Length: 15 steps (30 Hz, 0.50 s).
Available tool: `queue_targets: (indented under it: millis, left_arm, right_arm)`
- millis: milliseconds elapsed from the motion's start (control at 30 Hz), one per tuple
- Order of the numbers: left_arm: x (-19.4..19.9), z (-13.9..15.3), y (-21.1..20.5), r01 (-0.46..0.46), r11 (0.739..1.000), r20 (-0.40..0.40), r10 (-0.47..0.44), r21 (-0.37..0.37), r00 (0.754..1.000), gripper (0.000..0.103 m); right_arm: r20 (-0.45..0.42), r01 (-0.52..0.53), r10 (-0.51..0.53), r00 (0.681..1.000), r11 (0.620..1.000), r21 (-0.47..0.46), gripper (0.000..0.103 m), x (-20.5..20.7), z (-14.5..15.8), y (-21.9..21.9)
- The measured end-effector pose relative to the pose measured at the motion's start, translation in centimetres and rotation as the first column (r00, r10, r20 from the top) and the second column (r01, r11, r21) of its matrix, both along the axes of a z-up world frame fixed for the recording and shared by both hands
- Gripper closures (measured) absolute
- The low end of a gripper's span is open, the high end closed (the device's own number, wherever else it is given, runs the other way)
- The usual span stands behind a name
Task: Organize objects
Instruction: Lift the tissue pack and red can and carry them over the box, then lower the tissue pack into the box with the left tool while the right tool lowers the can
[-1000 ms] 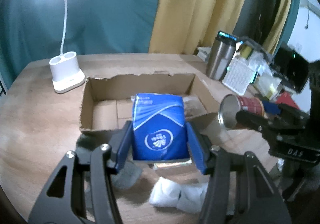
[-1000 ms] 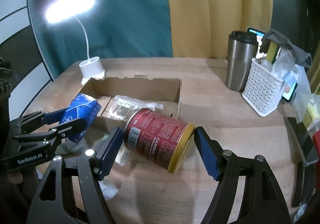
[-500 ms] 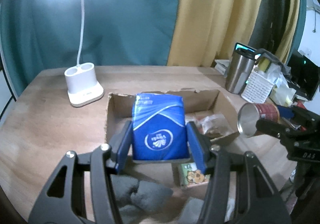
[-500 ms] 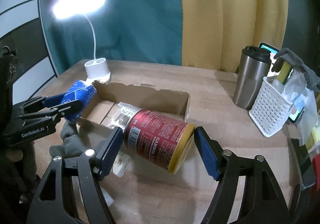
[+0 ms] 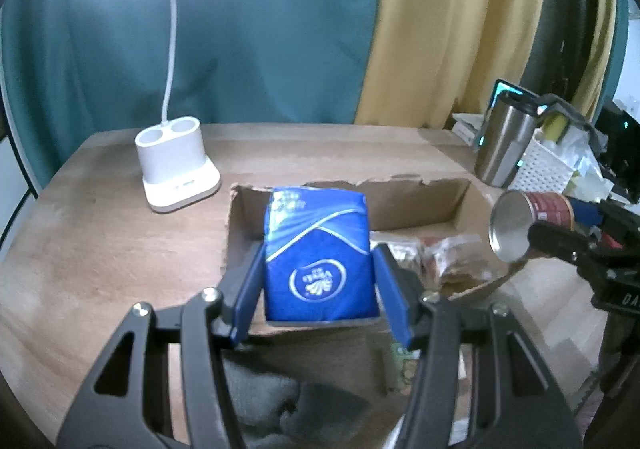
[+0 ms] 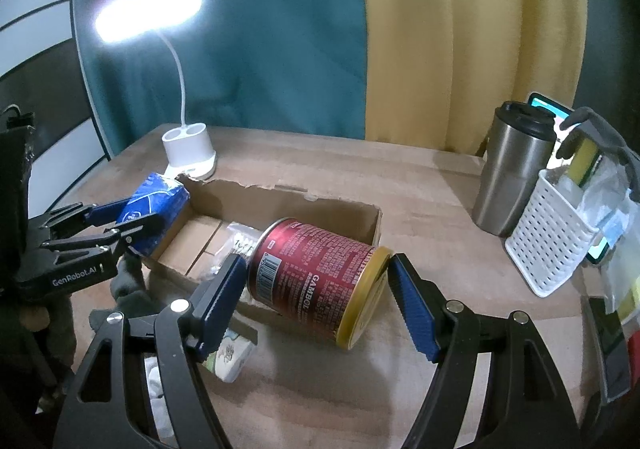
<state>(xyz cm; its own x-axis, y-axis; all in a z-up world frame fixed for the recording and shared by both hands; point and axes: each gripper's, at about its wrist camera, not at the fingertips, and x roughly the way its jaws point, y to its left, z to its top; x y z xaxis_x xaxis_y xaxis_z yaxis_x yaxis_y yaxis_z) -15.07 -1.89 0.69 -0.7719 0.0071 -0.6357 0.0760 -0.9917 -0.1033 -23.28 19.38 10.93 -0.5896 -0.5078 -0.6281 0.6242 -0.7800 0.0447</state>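
Note:
My left gripper is shut on a blue tissue pack, held over the near left part of an open cardboard box. The same pack and left gripper show at the left of the right wrist view, above the box's left end. My right gripper is shut on a red can lying sideways with its gold rim to the right, in front of the box's near edge. That can appears at the right in the left wrist view. Clear snack bags lie inside the box.
A white lamp base stands behind the box at the left. A steel tumbler and a white perforated basket crowd the right side. Grey cloth and a small printed packet lie on the wooden table in front of the box.
Both grippers have pulled back and tilted up with their loads, so the box now sits farther off and more to the right in the left wrist view. Grips are unchanged.

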Motion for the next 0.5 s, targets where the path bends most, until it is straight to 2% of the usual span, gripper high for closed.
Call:
queue_targets:
  millis: [500]
  left_arm:
    - [-2.2,-1.7,-0.3,-0.009,1.000,0.068,0.008,0.004,0.998,0.048]
  right_arm:
    - [0.008,-0.040,0.040,0.999,0.999,0.006,0.027,-2.9,-0.5,-1.8]
